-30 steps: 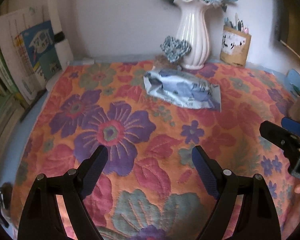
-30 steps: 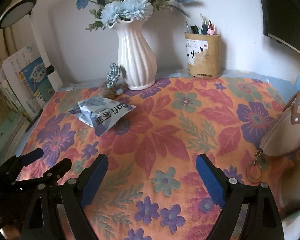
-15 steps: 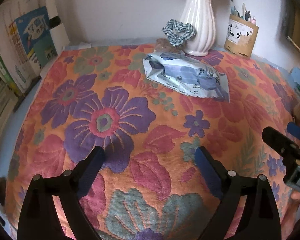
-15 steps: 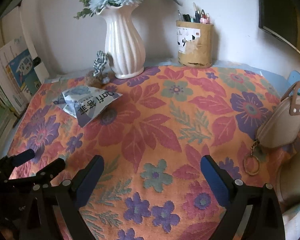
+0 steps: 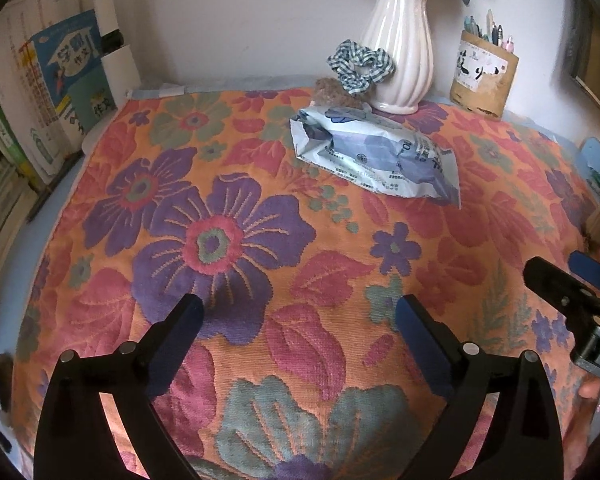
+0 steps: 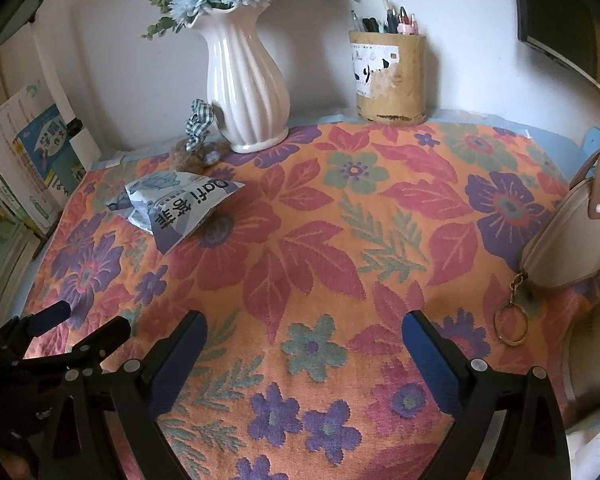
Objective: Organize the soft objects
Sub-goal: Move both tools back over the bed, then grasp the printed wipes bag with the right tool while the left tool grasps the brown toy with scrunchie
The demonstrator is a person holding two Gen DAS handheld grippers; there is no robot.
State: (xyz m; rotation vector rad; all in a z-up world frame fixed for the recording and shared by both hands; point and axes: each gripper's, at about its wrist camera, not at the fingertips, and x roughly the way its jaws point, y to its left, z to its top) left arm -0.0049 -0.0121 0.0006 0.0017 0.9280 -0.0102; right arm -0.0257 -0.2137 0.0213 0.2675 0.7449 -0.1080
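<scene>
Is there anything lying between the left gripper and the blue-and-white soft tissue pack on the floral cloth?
Nothing visible. Only bare orange floral tablecloth lies between the left gripper, its jaws open and empty, and the blue-and-white soft tissue pack. The checked scrunchie and white ribbed vase sit behind the pack, not before it.

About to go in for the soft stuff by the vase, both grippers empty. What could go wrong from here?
1. The checked scrunchie leans on the white vase; tugging it could tip the vase, which stands tall with flowers.
2. The tissue pack lies in front of the brown fuzzy item, so a reach could shove it.
3. The left gripper and right gripper, open, hover close together and may collide.
</scene>
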